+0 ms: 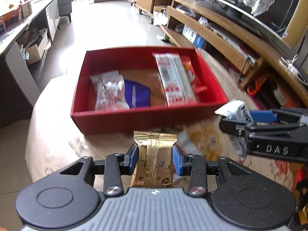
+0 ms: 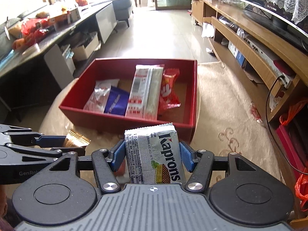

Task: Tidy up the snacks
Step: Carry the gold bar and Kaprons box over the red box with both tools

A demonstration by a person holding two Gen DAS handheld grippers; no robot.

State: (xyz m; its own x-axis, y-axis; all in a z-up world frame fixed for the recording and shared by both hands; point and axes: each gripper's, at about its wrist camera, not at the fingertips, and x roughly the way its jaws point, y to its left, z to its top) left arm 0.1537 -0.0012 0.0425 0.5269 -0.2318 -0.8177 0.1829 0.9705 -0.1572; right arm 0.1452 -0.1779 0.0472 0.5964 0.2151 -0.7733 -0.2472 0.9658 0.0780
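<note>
The left gripper [image 1: 155,158] is clamped on a gold wafer packet [image 1: 154,159] and the right gripper [image 2: 152,155] on a silver Kaprons packet [image 2: 154,154], both held just short of the red box's [image 1: 134,115] near wall, above the table. Both packets look light, crinkly and slippery, with crushable wafers inside, so a moderate pinch across the flat middle seems wiser than gripping the sealed ends. The left view alone shows more loose wrappers [image 1: 204,138] on the table near the box, while the right view shows the box's contents sharply, a red candy packet [image 2: 170,90] included.
</note>
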